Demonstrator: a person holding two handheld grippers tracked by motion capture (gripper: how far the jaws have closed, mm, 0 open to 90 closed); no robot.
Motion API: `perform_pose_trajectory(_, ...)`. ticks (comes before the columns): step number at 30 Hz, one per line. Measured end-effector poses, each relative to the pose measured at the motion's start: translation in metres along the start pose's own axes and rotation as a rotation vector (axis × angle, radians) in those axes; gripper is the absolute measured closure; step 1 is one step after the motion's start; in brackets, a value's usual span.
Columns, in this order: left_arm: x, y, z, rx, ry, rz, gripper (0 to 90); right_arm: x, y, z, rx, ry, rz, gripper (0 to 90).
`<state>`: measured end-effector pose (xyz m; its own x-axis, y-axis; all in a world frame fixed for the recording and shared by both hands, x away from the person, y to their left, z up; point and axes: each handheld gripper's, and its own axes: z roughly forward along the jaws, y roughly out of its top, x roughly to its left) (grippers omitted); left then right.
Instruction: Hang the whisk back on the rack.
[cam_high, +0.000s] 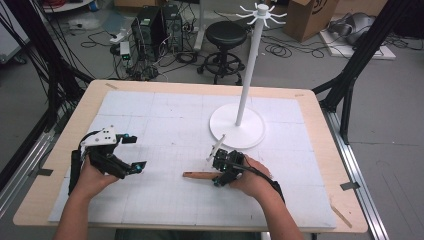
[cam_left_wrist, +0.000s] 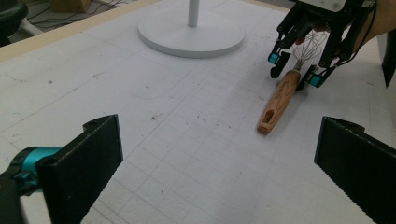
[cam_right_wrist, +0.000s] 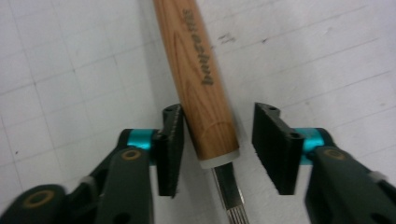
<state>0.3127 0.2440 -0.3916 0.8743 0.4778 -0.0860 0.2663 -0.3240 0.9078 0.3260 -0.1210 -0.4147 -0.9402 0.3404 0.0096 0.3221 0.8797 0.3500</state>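
A whisk with a wooden handle lies flat on the white gridded mat. My right gripper reaches down over the handle's wire end. In the right gripper view the handle sits between the jaws of the right gripper. One pad touches the wood; a gap separates the other pad from it. The left gripper view shows the whisk handle, its wires and the right gripper around them. My left gripper rests at the mat's left, open and holding nothing.
A white stand with a round base and a ring of hooks on top rises behind the whisk; its base also shows in the left gripper view. The wooden table edge frames the mat.
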Motion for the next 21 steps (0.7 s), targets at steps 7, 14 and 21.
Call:
perform_pose_trajectory(7,0.0,0.0,0.001,0.003,0.002,0.002,1.6,0.005,0.001,0.0,0.014,-0.002,-0.032,67.4)
perform_pose_trajectory(14,-0.001,0.0,0.002,0.01,0.001,0.005,1.6,0.007,-0.002,-0.001,-0.006,-0.012,-0.035,70.5)
perform_pose_trajectory(21,0.0,0.0,0.001,0.009,0.004,0.0,1.6,0.003,-0.006,-0.016,-0.105,-0.048,-0.011,70.9)
